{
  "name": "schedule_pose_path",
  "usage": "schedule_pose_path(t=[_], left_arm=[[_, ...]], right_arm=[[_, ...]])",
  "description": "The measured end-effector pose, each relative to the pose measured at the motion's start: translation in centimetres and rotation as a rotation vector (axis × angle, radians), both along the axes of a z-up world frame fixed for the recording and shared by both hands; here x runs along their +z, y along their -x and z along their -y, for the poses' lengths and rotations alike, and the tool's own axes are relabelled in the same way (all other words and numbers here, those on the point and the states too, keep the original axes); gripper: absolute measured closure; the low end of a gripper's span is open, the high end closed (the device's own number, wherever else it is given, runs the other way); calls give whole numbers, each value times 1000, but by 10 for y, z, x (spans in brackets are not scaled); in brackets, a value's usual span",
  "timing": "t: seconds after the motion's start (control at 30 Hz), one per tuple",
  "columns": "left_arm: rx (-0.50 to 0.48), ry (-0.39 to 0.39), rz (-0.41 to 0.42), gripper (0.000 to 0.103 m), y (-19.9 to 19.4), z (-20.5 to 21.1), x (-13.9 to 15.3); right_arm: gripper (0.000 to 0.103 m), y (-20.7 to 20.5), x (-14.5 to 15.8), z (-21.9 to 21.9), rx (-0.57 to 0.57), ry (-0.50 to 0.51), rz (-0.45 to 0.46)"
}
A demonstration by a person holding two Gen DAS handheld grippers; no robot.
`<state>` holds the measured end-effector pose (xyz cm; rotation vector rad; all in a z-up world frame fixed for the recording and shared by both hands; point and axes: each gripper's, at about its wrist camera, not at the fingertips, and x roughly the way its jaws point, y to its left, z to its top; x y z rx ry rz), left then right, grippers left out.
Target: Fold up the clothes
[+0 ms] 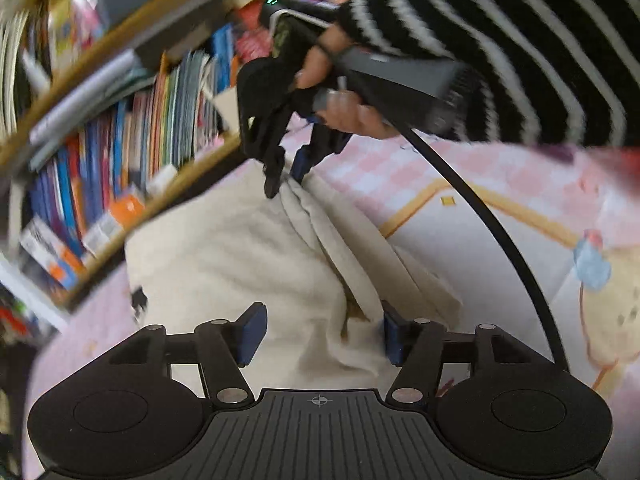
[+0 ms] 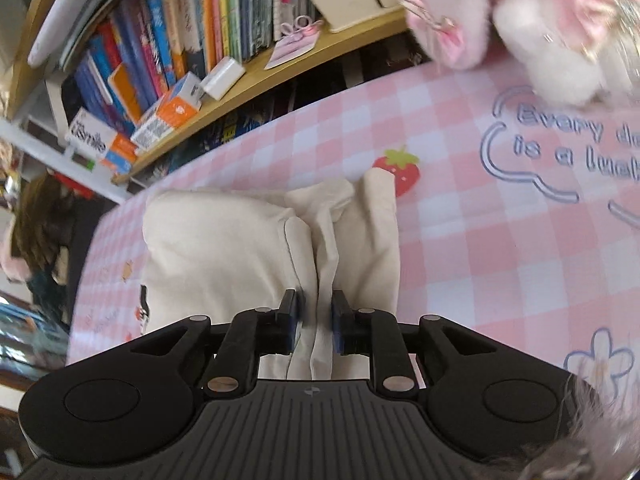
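Right gripper (image 2: 316, 322): jaws nearly together, clamped on a bunched ridge of the cream garment (image 2: 224, 248). Left gripper (image 1: 318, 334): jaws wide apart, straddling a fold of the same garment (image 1: 224, 256); its right pad touches the cloth. The garment lies on a pink checked table cover (image 2: 460, 240), near the edge facing the bookshelf (image 2: 192, 40). A plush toy (image 2: 520, 20) sits at the far edge.

Cream garment (image 1: 240, 256) stretched between 2 grippers

Left gripper (image 1: 318, 334) at 6 o'clock gapes around bunched cloth; right gripper (image 1: 286, 178) at 12 o'clock pinches the far edge, bookshelf (image 1: 100, 100) at 10 o'clock.
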<state>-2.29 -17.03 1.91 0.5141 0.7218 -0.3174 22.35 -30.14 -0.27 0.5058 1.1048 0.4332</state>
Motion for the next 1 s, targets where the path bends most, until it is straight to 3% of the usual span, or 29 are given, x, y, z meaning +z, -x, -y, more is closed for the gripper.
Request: schedule_pose_path(t=[0.13,0.23,0.33,0.4,0.5,0.63,0.67,0.8,0.87,0.93,1.0], left_arm=[[-42,-112,86,43,13,10,-11],[-57,-117,87,46,15,10,-12],[-70,-114,82,64,22,14,-15],[-79,-110,81,89,21,14,-15],[-98,-84,113,95,26,10,-5],[-107,-24,159,95,34,2,14],[-110,-8,138,89,32,0,14],[-144,43,2,64,23,1,4],[-163,85,-64,59,22,-1,4],[-163,162,-73,49,29,-14,14],[-126,206,-67,46,35,-34,23]], right_arm=[[81,-3,-2,3,-18,-25,-4],[77,-9,0,0,-18,-11,8],[73,-15,1,-6,-10,26,28],[73,-21,2,-13,3,65,46],[93,-23,10,-22,42,83,99],[93,-5,37,-15,70,-43,245],[93,-1,40,-12,57,-57,255],[85,-9,19,-6,-6,93,138],[85,-3,17,0,-25,138,128],[74,7,18,4,-34,169,129],[71,31,31,5,-6,165,164]])
